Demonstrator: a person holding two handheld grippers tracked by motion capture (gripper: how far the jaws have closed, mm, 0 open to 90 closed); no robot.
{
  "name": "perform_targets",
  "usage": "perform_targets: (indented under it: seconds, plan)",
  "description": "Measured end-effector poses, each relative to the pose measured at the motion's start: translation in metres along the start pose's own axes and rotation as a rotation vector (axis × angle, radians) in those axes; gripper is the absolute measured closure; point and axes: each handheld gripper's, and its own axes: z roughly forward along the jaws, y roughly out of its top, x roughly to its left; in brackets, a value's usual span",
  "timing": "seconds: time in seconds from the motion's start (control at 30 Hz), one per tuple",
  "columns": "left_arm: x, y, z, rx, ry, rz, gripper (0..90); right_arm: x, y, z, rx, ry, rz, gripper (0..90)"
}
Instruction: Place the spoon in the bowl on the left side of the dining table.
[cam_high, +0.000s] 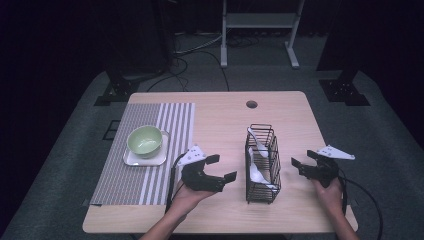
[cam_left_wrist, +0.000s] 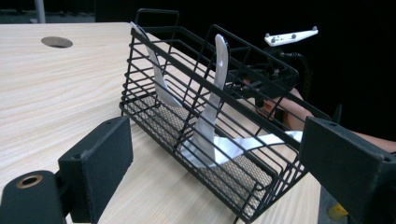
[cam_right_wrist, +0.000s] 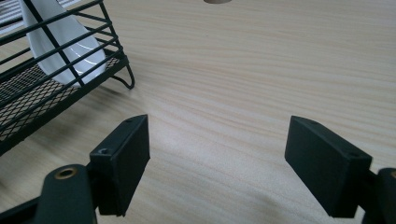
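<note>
Both grippers are wide open and hold nothing. The left gripper (cam_high: 220, 169) and the right gripper (cam_high: 302, 161) wait on each side of the wire basket (cam_high: 262, 167) on the table (cam_high: 220, 125). White spoons (cam_high: 257, 172) stand inside it. Next, I think, one must reach in and pinch a spoon.

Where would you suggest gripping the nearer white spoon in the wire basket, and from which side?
Probably its handle, from above. It rises past the black wire basket rim, while the bowl end sits low behind the wires. The open left gripper is nearest.
</note>
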Motion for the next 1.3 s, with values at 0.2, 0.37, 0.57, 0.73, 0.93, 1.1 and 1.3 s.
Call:
perform_targets:
  seconds: [0.2,0.37,0.57,0.73,0.93,1.1,1.3]
  plan:
    - [-0.004,0.004,0.007,-0.001,-0.01,-0.001,9.0,0.0,0.0,0.0,-0.001,0.001,-0.001,20.9]
    - [-0.006,0.007,0.013,-0.002,-0.01,0.004,9.0,0.0,0.0,0.0,-0.003,0.003,0.0,20.9]
    - [-0.007,0.009,0.018,0.001,-0.021,0.003,9.0,0.0,0.0,0.0,-0.004,0.001,0.0,20.9]
    - [-0.007,0.012,0.02,0.001,-0.023,0.001,9.0,0.0,0.0,0.0,-0.005,0.001,0.0,20.9]
    - [-0.009,0.015,0.026,-0.001,-0.02,0.0,9.0,0.0,0.0,0.0,-0.004,0.0,-0.001,20.9]
    - [-0.009,0.017,0.03,0.001,-0.017,-0.004,9.0,0.0,0.0,0.0,-0.004,0.001,-0.001,20.9]
    - [-0.009,0.02,0.035,0.011,-0.011,0.003,9.0,0.0,0.0,0.0,-0.004,0.001,-0.001,20.9]
